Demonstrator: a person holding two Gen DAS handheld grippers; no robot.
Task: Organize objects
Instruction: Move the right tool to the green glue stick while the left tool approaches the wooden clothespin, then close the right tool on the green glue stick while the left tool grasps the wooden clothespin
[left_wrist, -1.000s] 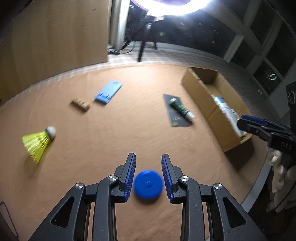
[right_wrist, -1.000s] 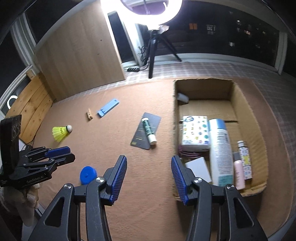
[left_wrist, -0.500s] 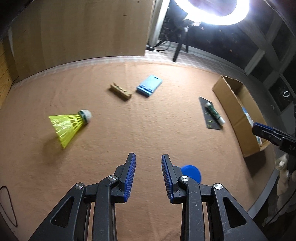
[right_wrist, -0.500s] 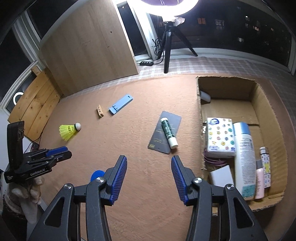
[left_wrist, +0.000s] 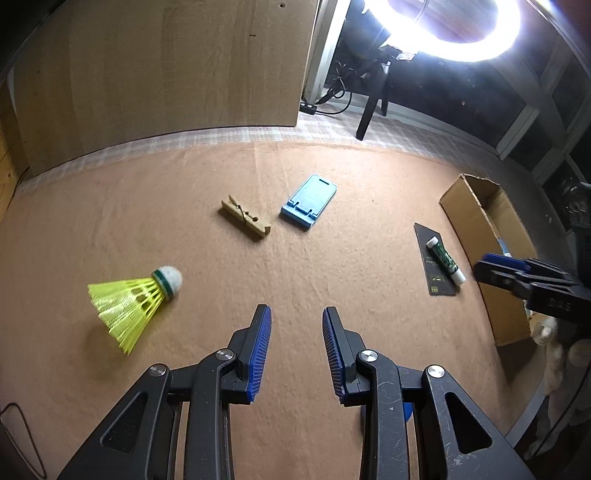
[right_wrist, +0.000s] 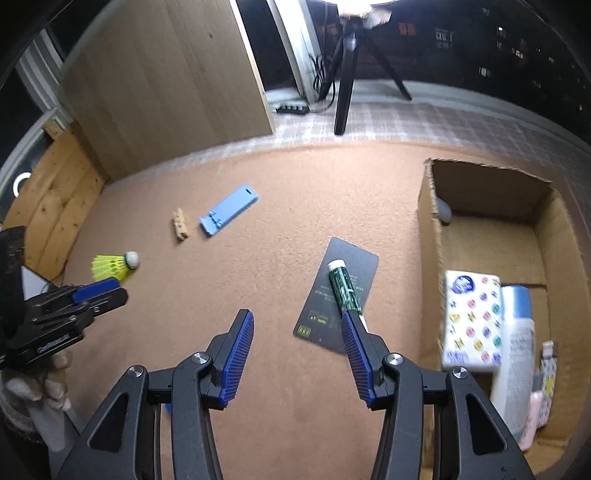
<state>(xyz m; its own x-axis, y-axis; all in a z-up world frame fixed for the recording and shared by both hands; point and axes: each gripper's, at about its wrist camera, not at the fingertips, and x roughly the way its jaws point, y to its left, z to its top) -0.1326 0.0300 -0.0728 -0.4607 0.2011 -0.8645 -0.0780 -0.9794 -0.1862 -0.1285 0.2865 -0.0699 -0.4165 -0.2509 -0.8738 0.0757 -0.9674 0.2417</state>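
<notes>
Cardboard box (right_wrist: 430, 236) at the right of the brown mat (right_wrist: 280, 206) holds a patterned tissue pack (right_wrist: 471, 319), a white-and-blue bottle (right_wrist: 515, 347) and small items cut off at the frame edge. Left gripper (left_wrist: 296, 347) and right gripper (right_wrist: 297, 354) both have jaws spread, nothing between them. Loose on the mat: yellow shuttlecock (left_wrist: 129, 301), clothespin (left_wrist: 245, 218), blue stand (left_wrist: 308, 201), green tube (right_wrist: 344, 290) on a dark card (right_wrist: 343, 258); a blue thing (left_wrist: 407, 411) is mostly hidden behind the left gripper; open mat ahead of both.
</notes>
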